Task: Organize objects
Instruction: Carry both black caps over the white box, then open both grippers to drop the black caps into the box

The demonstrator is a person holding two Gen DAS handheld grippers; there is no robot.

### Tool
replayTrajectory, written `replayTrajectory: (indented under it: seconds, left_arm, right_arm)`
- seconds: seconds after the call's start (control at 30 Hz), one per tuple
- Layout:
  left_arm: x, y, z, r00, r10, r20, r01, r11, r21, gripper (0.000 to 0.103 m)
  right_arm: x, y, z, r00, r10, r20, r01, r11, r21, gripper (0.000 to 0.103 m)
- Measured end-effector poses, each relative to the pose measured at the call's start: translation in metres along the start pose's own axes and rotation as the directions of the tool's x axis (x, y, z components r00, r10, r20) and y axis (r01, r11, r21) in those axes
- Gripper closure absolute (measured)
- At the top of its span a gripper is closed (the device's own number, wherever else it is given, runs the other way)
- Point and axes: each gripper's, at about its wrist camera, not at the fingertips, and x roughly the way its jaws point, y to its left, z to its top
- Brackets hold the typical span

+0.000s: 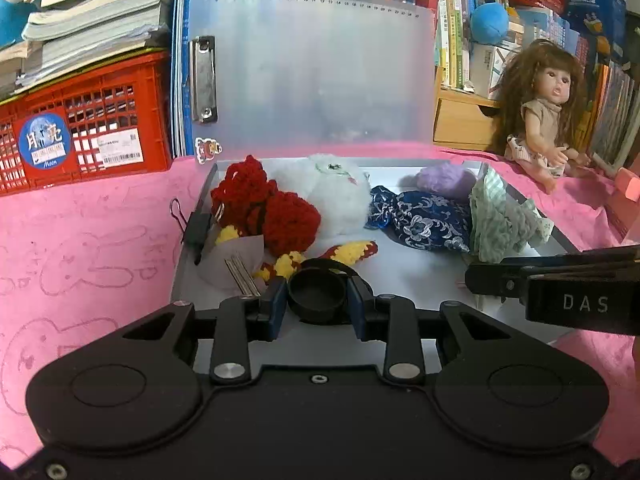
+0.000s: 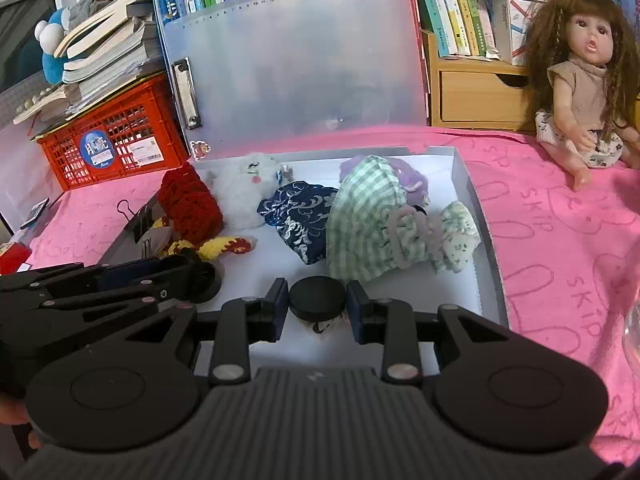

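Both claws are clamped on small black pieces over the box [image 2: 476,216]: left claw [image 1: 317,298] grips a cup, right claw [image 2: 317,300] a cap. Next I probably join them, lined up carefully.

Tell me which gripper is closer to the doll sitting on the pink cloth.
Right. The right gripper works at the box's near edge on the doll's side, shut on a black round piece. The left gripper is farther away, toward the red crate.
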Motion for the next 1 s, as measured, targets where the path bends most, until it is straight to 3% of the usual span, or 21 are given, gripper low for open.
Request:
replayTrajectory:
  seconds: [0.3,0.4,0.53,0.63,0.73,1.0]
  left_arm:
    - [0.000,0.001,0.000,1.000,-0.003,-0.010,0.003,1.000,-0.011,0.071]
    - [-0.003,0.002,0.001,1.000,-0.006,-0.011,0.006,1.000,-0.014,0.067]
    - [-0.012,0.002,0.002,1.000,-0.015,0.001,0.015,1.000,-0.013,0.060]
    - [-0.020,0.000,0.004,1.000,-0.018,0.011,0.018,1.000,-0.010,0.052]
    - [-0.029,-0.001,0.006,0.999,-0.021,0.024,0.021,1.000,-0.008,0.033]
    - [-0.050,0.002,0.011,0.997,-0.006,0.074,0.007,1.000,-0.013,0.013]
  right_arm:
    - [0.001,0.004,-0.004,1.000,0.009,-0.005,-0.009,1.000,-0.017,0.064]
    - [-0.002,0.005,-0.004,1.000,0.012,0.005,-0.011,1.000,-0.015,0.047]
    - [-0.012,0.008,-0.002,1.000,0.010,0.029,-0.009,0.999,-0.034,0.045]
    - [-0.018,0.010,-0.001,0.999,0.001,0.047,0.001,0.999,-0.048,0.042]
    - [-0.023,0.011,0.000,0.998,-0.010,0.058,0.013,0.998,-0.059,0.039]
    - [-0.036,0.009,0.001,0.995,-0.039,0.088,0.043,0.998,-0.051,0.028]
